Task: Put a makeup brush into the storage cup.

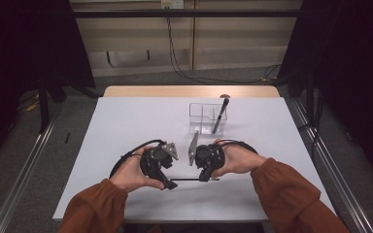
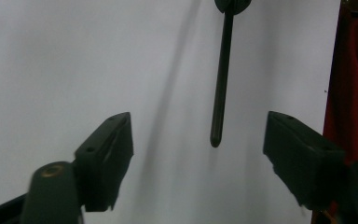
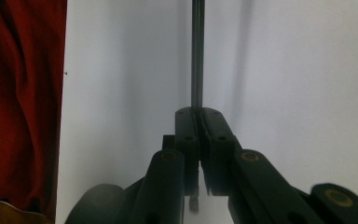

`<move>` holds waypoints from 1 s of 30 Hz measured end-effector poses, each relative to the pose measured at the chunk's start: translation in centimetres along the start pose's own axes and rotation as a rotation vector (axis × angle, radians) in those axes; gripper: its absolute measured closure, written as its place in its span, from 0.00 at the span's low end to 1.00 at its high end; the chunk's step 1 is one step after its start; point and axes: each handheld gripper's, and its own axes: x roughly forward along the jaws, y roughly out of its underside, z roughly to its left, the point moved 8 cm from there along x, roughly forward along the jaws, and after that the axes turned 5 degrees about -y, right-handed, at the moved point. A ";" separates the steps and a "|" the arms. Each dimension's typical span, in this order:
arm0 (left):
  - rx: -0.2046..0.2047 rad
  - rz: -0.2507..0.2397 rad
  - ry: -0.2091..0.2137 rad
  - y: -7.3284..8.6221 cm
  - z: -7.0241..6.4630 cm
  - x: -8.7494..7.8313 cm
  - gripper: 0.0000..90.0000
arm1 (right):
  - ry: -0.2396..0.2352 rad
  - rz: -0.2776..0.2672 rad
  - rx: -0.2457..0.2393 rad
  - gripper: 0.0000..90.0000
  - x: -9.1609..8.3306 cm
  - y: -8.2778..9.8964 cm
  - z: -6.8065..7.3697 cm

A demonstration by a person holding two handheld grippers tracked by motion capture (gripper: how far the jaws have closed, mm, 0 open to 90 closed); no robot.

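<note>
A thin black pen [image 1: 190, 180] lies level just above the white table [image 1: 126, 121] near its front edge. My right gripper [image 1: 203, 178] is shut on one end of it; in the right gripper view the jaws [image 3: 198, 114] press together on the pen's shaft [image 3: 197, 56], which runs straight ahead. My left gripper [image 1: 171, 183] faces it from the left. Its jaws [image 2: 198, 122] stand open, and the pen's rounded tip [image 2: 216, 135] reaches just in between them, touching neither pad.
A clear plastic organiser [image 1: 200, 116] stands at the table's far middle with another black pen [image 1: 220, 115] leaning in its right compartment. The person's rust-red sleeves [image 1: 291, 194] come in from the front edge. Cables trail from both grippers.
</note>
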 end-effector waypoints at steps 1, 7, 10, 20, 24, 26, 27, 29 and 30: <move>0.000 0.000 0.008 0.0 0.0 0.0 0.33 | -0.001 -0.004 -0.007 0.96 0.0 -0.1 0.0; -0.008 -0.012 0.031 -0.1 0.0 0.2 0.53 | 0.004 -0.016 -0.010 0.96 0.1 -0.3 0.1; 0.004 -0.001 0.040 -0.1 -0.1 0.6 0.61 | 0.005 -0.021 -0.025 0.96 0.2 -0.3 0.1; 0.018 -0.014 0.028 -0.4 -0.4 1.1 0.73 | 0.011 -0.038 -0.022 0.96 -0.2 -0.2 0.1; 0.017 -0.031 0.036 -0.6 -0.5 1.1 0.79 | 0.015 -0.032 -0.024 0.96 -0.2 -0.2 0.0; 0.025 -0.024 0.036 -0.6 -0.5 1.2 0.82 | 0.017 -0.042 -0.029 0.96 -0.2 -0.3 -0.1; 0.013 -0.030 0.044 -0.6 -0.6 1.2 0.84 | 0.018 -0.041 -0.028 0.96 -0.2 -0.3 -0.1; 0.023 -0.028 0.039 -0.6 -0.5 1.1 0.86 | 0.022 -0.039 -0.021 0.96 -0.3 -0.2 -0.2; 0.017 -0.036 0.043 -0.7 -0.5 1.1 0.87 | 0.022 -0.039 -0.021 0.96 -0.3 -0.2 -0.2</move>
